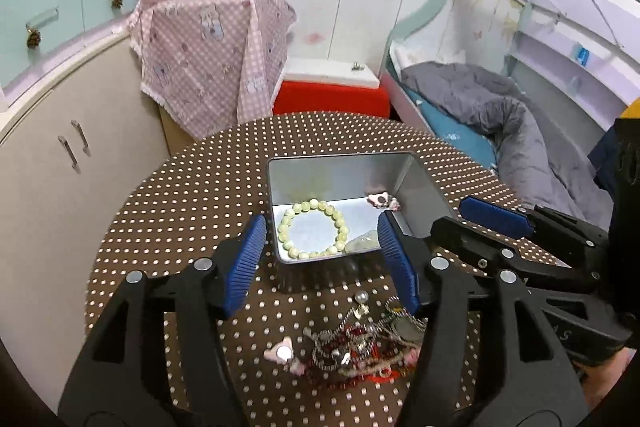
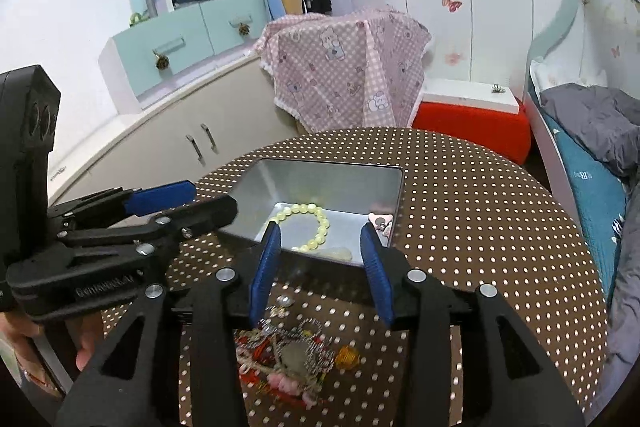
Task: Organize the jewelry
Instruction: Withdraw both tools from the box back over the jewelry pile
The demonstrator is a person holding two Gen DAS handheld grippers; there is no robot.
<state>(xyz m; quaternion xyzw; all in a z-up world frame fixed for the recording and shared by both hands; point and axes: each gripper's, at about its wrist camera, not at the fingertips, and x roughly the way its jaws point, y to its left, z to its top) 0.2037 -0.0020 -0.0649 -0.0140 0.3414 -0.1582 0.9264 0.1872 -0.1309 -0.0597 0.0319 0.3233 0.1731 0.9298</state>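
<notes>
An open silver tin (image 1: 340, 157) (image 2: 320, 165) stands on the brown dotted round table (image 1: 180, 207) (image 2: 480, 227). In it lie a pale green bead bracelet (image 1: 320, 205) (image 2: 304, 209), a pink charm (image 1: 382, 201) (image 2: 380, 219) and a pale stone piece (image 1: 362, 241) (image 2: 340, 251). A tangled pile of jewelry (image 1: 360, 343) (image 2: 296, 351) lies in front of the tin, with a pink heart piece (image 1: 282, 351) beside it. My left gripper (image 1: 320, 227) (image 2: 200, 201) hangs open over the tin's near edge, holding nothing. My right gripper (image 2: 320, 233) (image 1: 460, 223) is open and empty too, close on its right.
A beige cabinet (image 1: 60, 187) curves along the left of the table. Behind the table stand a pink checked cloth (image 1: 208, 59) over a box and a red box (image 1: 332, 97) with a white lid. A bed with grey bedding (image 1: 500, 115) lies to the right.
</notes>
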